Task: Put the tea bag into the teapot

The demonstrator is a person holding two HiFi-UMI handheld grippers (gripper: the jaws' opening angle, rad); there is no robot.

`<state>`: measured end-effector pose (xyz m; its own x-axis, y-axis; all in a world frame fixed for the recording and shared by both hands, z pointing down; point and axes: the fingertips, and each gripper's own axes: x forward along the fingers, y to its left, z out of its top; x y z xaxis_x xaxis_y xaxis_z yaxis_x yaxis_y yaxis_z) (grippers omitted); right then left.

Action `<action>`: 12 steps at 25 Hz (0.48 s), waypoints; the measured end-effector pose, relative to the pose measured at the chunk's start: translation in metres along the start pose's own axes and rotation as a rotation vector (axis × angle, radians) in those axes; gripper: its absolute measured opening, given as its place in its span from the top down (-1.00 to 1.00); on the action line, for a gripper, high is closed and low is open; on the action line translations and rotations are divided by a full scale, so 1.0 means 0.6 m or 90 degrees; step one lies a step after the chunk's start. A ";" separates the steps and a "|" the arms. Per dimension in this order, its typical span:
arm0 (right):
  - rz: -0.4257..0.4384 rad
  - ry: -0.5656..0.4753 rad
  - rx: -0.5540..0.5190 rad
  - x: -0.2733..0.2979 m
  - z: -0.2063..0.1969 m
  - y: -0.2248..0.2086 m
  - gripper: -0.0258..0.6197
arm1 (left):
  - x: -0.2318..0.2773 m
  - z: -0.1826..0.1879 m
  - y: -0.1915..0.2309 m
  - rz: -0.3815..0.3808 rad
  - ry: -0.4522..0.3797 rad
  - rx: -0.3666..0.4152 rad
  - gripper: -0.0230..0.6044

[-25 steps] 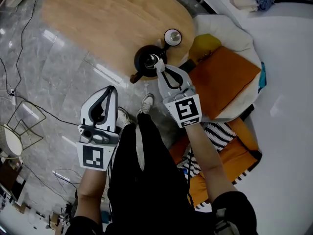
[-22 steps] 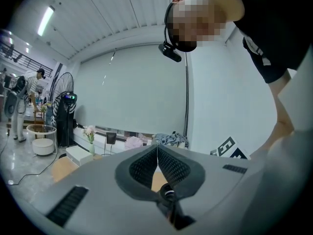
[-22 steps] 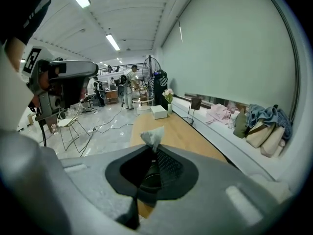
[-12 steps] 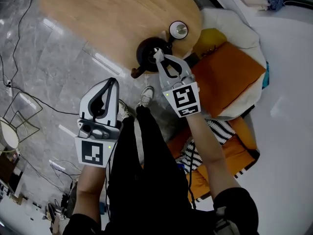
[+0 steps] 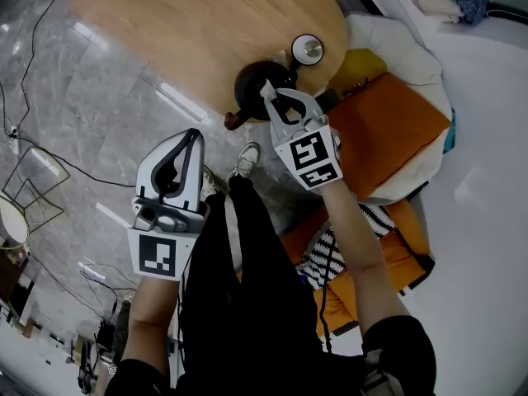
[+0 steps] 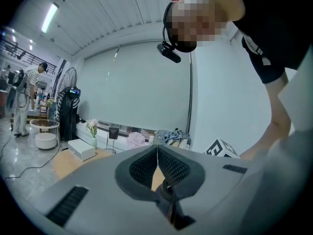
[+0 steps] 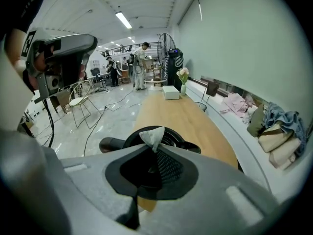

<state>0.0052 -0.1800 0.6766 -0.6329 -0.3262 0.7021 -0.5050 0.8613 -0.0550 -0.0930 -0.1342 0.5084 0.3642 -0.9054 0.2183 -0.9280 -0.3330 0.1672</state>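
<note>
We pinch the tea bag (image 7: 152, 137) in our right gripper (image 7: 154, 148), right over the open teapot (image 7: 182, 142) | our left gripper (image 6: 157, 149) is closed, holding nothing

wooden table (image 5: 190, 23), glossy floor (image 5: 91, 122), paper tea bag (image 7: 153, 136)

I count two grippers: one left gripper (image 5: 193, 134) and one right gripper (image 5: 266, 88). One wooden desk (image 5: 190, 31) carries one black teapot (image 5: 245, 91) and one round lid (image 5: 309, 49). I see one tea bag (image 7: 152, 137), and one wire chair (image 5: 29, 180) on the floor.
</note>
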 end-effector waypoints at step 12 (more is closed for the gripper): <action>0.022 0.084 -0.052 0.009 -0.006 0.004 0.83 | -0.001 -0.007 -0.001 0.003 0.006 -0.009 0.90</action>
<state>0.0025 -0.1782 0.6827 -0.5641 -0.2470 0.7879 -0.4315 0.9017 -0.0262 -0.0925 -0.1324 0.5120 0.3603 -0.9045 0.2284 -0.9286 -0.3245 0.1799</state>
